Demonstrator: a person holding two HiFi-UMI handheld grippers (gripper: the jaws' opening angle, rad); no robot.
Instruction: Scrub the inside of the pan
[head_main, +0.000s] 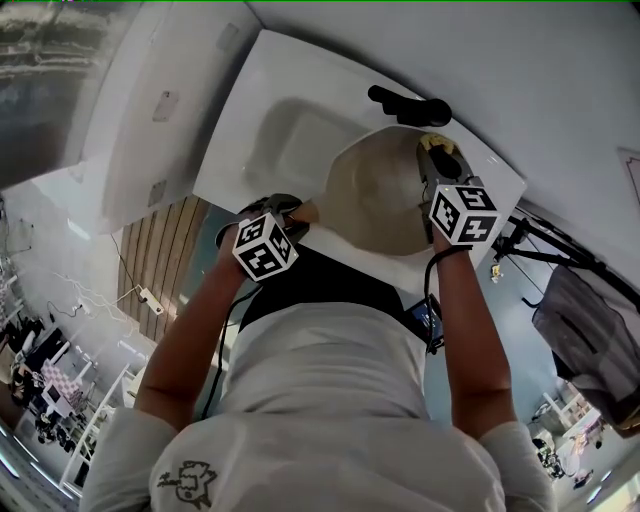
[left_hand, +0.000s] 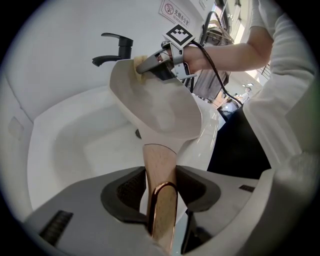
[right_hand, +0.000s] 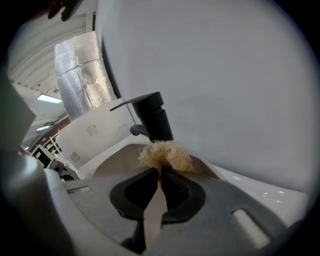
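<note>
A cream pan (head_main: 378, 200) is held tilted over the white sink (head_main: 290, 130). Its wooden handle (left_hand: 159, 167) runs between the jaws of my left gripper (left_hand: 160, 189), which is shut on it. In the head view that left gripper (head_main: 283, 218) sits at the pan's near left. My right gripper (head_main: 440, 165) reaches over the pan's far rim, shut on a pale fibrous scrubber (right_hand: 166, 154). The scrubber (left_hand: 138, 65) rests against the upper inside edge of the pan (left_hand: 160, 110). In the right gripper view, the right gripper (right_hand: 160, 172) pinches the tuft at its tips.
A black faucet (head_main: 410, 105) stands just behind the pan, close to the scrubber, and also shows as a faucet (right_hand: 152, 117) directly ahead. The sink basin (left_hand: 80, 145) lies below the pan, a drain hole (left_hand: 138, 133) partly visible. White wall behind; the person's body is at the counter edge.
</note>
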